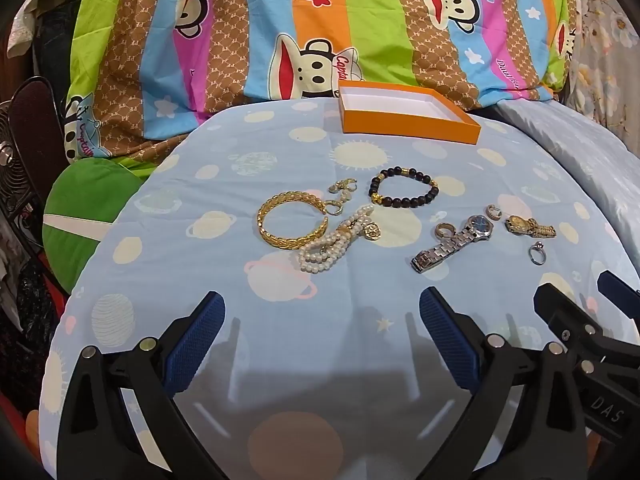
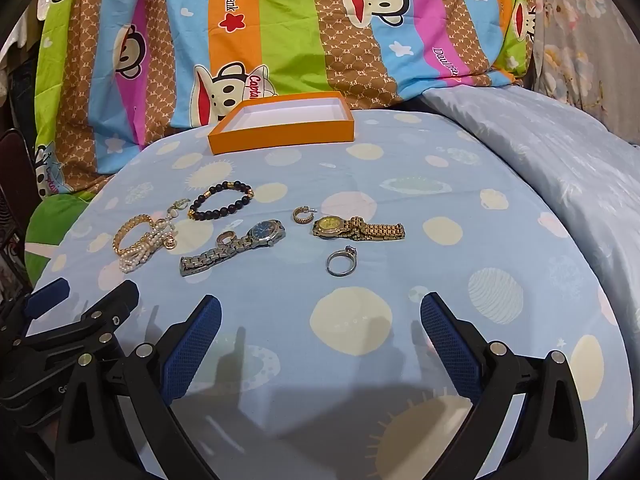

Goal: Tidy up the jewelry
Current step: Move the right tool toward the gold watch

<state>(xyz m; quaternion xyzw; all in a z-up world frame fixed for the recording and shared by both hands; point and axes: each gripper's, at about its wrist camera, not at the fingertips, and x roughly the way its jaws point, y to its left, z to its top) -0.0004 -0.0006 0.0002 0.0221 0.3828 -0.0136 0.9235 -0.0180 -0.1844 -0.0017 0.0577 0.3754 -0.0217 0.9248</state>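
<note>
Jewelry lies loose on a light blue planet-print cloth. In the left wrist view: a gold bangle (image 1: 292, 220), a pearl bracelet (image 1: 334, 242), a dark bead bracelet (image 1: 404, 188), a silver watch (image 1: 452, 242), a gold watch (image 1: 530, 227) and a silver ring (image 1: 537, 253). An empty orange box (image 1: 408, 114) stands behind them. In the right wrist view: the box (image 2: 282, 126), silver watch (image 2: 236, 246), gold watch (image 2: 356, 227), ring (image 2: 340, 262) and a gold hoop earring (image 2: 302, 214). My left gripper (image 1: 322, 308) and right gripper (image 2: 320, 314) are open, empty, short of the jewelry.
A striped cartoon-monkey blanket (image 1: 280, 32) rises behind the box. A pale blue quilt (image 2: 560, 152) is bunched at the right. A green cushion (image 1: 86, 208) and a fan (image 1: 16, 176) sit at the left edge. The right gripper shows in the left wrist view (image 1: 580, 320).
</note>
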